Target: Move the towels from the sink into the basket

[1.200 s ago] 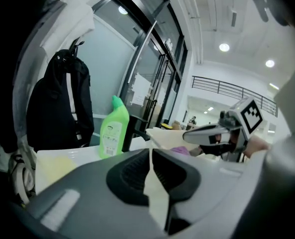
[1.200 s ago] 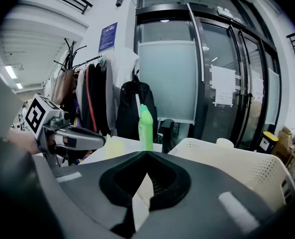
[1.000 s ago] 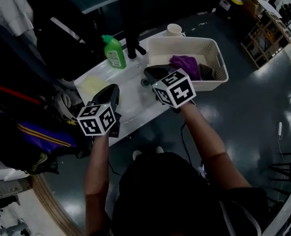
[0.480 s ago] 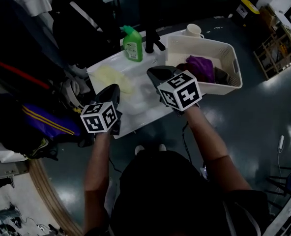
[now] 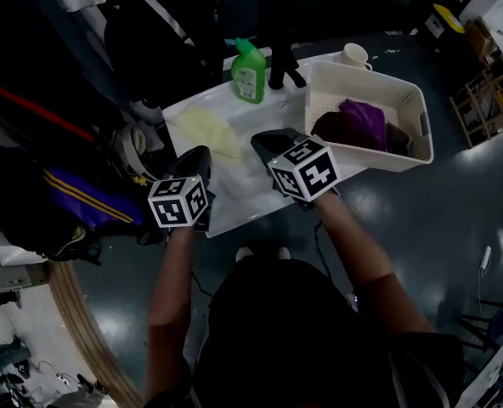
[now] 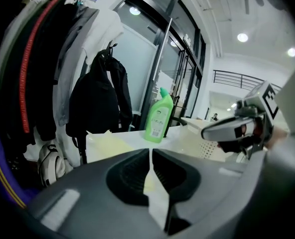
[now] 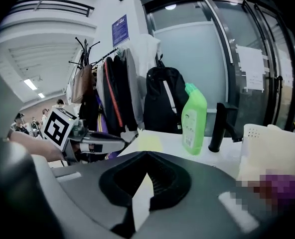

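Observation:
A pale yellow towel [image 5: 206, 131] lies flat on the left part of the white sink [image 5: 234, 195]. It also shows as the yellow towel [image 6: 106, 143] in the left gripper view and the yellow towel [image 7: 149, 143] in the right gripper view. The white basket [image 5: 409, 99] at the sink's right end holds a purple towel [image 5: 365, 119] and a dark maroon one [image 5: 330, 127]. My left gripper [image 5: 199, 154] hangs shut and empty just in front of the yellow towel. My right gripper [image 5: 268, 138] is shut and empty over the sink's middle, left of the basket.
A green bottle [image 5: 249, 73] and a black faucet [image 5: 282, 65] stand at the sink's back edge, and a white cup [image 5: 352, 55] behind the basket. Coats and bags [image 6: 97, 98] hang close on the left. Dark floor [image 5: 421, 219] lies in front and to the right.
Both grippers have shifted left along the sink, away from the basket, and sunk a little. Both stay shut and empty. The yellow towel has not moved.

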The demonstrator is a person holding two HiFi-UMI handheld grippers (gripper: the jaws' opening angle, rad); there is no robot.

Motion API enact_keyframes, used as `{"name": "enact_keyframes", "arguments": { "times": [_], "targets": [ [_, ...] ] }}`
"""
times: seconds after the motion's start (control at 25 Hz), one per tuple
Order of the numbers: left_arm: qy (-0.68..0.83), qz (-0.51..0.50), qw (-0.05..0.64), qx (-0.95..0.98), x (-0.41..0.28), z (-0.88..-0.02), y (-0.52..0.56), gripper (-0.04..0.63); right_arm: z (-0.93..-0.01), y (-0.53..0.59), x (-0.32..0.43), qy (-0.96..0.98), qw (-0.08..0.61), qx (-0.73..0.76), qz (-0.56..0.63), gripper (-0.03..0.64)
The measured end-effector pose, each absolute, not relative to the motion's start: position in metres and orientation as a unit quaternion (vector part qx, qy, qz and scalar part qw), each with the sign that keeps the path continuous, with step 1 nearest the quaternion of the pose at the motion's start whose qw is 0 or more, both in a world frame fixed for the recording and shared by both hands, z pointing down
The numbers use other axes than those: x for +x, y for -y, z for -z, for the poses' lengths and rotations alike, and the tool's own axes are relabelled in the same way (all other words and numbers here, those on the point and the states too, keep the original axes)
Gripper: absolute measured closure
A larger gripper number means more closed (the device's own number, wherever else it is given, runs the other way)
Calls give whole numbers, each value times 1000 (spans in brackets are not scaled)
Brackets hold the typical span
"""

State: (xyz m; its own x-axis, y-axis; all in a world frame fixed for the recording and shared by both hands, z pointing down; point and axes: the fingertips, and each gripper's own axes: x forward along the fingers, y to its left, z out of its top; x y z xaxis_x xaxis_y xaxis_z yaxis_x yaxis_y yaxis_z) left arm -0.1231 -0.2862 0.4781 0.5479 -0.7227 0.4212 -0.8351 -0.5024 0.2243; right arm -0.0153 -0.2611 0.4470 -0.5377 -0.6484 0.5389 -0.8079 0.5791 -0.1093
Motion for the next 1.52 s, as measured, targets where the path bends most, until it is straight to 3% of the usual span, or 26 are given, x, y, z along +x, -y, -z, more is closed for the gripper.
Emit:
{"name": "enact_keyframes", "arguments": {
  "times": [0.64, 0.96, 1.52],
  "targets": [
    [468, -171, 193, 845, -136, -505, 320, 502, -497, 270, -40, 856, 246, 393, -228, 618],
    [466, -200, 199, 839, -140, -522, 339, 383, -510, 277, -48, 853, 247, 388, -246, 618],
    [462, -242, 188, 832, -140, -539, 369, 299, -526, 283, -53, 847, 247, 385, -271, 618]
  ]
}}
